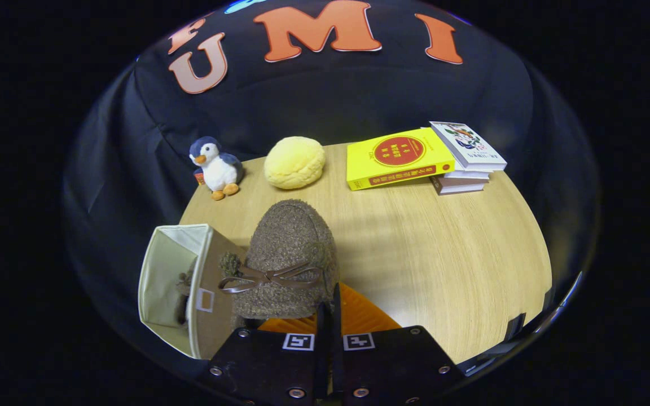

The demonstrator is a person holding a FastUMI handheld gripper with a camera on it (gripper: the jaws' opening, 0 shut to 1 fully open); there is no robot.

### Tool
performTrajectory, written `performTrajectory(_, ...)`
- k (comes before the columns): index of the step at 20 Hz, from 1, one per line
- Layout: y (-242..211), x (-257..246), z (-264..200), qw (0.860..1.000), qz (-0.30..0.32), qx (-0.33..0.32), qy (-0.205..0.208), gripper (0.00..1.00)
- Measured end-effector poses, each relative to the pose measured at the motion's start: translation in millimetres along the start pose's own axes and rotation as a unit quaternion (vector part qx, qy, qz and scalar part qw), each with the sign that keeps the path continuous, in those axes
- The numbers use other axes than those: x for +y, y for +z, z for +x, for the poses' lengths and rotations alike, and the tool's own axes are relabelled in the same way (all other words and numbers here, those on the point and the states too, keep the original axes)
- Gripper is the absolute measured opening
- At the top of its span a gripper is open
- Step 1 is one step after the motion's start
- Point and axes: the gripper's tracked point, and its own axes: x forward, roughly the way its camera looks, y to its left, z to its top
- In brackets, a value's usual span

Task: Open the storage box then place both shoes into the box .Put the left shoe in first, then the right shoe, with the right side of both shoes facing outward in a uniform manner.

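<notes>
**Second shoe held beside the open box**

The pale wooden table (443,248) stands against dark cloth. The cream fabric storage box (170,282) lies open near the table's edge; a dark shape inside is probably the first shoe. The tongs (329,316) are nearly closed, seemingly pinching the brown fuzzy shoe with a leather bow (285,254) just beside the box. Insertion remains. Open room lies on the far side from the box.

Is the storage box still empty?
No, a brown fuzzy shoe already sits inside the open storage box.
</notes>
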Motion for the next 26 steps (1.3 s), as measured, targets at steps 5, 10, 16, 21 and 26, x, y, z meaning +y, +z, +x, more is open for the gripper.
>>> performTrajectory(5, 13.6, 70.3, -11.2, 0.999, -0.022, 0.003, 0.031, 0.04)
performTrajectory(10, 7.7, 140.8, -7.3, 0.997, -0.048, 0.018, 0.064, 0.04)
performTrajectory(16, -18.5, 187.7, 17.7, 0.996, -0.051, 0.047, 0.058, 0.04)
performTrajectory(21, -45.0, 193.4, 35.1, 0.995, -0.06, 0.077, 0.033, 0.07)
performTrajectory(26, -51.3, 200.7, 28.9, 0.994, -0.064, 0.081, 0.047, 0.21)
